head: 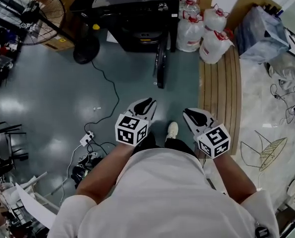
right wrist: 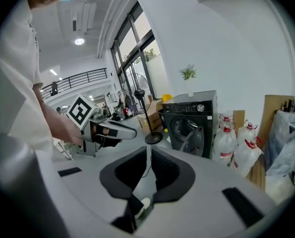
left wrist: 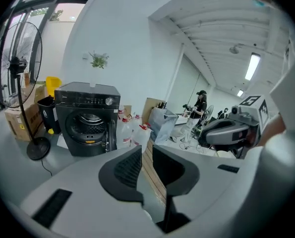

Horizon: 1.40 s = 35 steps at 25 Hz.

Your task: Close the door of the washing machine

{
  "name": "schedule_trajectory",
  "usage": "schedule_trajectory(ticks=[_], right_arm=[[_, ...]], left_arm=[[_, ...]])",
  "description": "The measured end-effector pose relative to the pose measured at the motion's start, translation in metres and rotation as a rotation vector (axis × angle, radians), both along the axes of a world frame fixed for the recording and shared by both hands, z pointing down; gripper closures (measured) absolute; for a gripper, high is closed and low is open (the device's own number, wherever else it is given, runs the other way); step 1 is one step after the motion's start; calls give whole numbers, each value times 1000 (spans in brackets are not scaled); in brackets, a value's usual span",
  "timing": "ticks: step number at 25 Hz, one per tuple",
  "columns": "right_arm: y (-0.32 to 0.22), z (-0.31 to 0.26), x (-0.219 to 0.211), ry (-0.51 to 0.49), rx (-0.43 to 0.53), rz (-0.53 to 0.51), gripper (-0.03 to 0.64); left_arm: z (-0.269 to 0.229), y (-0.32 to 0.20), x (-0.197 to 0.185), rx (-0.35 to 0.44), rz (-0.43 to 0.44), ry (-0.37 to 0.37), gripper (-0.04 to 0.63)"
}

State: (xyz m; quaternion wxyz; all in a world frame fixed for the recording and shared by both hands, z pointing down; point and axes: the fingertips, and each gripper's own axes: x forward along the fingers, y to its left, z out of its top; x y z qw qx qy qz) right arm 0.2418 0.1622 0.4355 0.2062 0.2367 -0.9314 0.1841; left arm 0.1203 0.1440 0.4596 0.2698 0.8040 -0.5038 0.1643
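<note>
The washing machine [head: 137, 14] stands well ahead of the person, against the far wall. Its door [head: 160, 66] is swung wide open and juts edge-on toward the person, so closing has not begun. The main risk is in the approach: both grippers are well apart from the door, and a push on its outer edge rather than its flat face could skid off or slam it without latching. A push that lands near the hinge would likely stall.

To the right lies a raised wooden step [head: 221, 88], and a foot could catch on its edge. Water jugs [head: 209, 29] crowd the machine's right side, just beside the door, and a wide sweep of the right arm could knock one over. On the left, a black cable [head: 107, 90] trails across the floor toward a power strip [head: 87, 139], near the walking line, and could snag a shoe [head: 172, 129].

The left gripper [head: 143, 104] has its jaws apart with nothing between them. The right gripper [head: 193, 114] has its jaws nearly together, only a slit showing, also empty. Parted jaws could hook the door's rim instead of pressing it.
</note>
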Motion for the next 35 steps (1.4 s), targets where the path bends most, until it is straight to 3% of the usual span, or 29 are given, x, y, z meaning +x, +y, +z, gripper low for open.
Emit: schedule_trajectory(ticks=[8, 12, 19, 26, 35], right_arm=[[-61, 10, 7, 62, -39, 160, 577], [-84, 8, -11, 69, -79, 253, 578], [-115, 11, -46, 88, -127, 311, 575], [-135, 13, -39, 147, -171, 348, 576], [-154, 18, -36, 163, -203, 362, 578]], left_arm=[[60, -108, -15, -71, 8, -3, 518], [93, -155, -31, -118, 16, -47, 518], [146, -227, -32, -141, 67, -123, 518], [194, -262, -19, -260, 45, -107, 501], [219, -285, -16, -325, 9, -120, 484]])
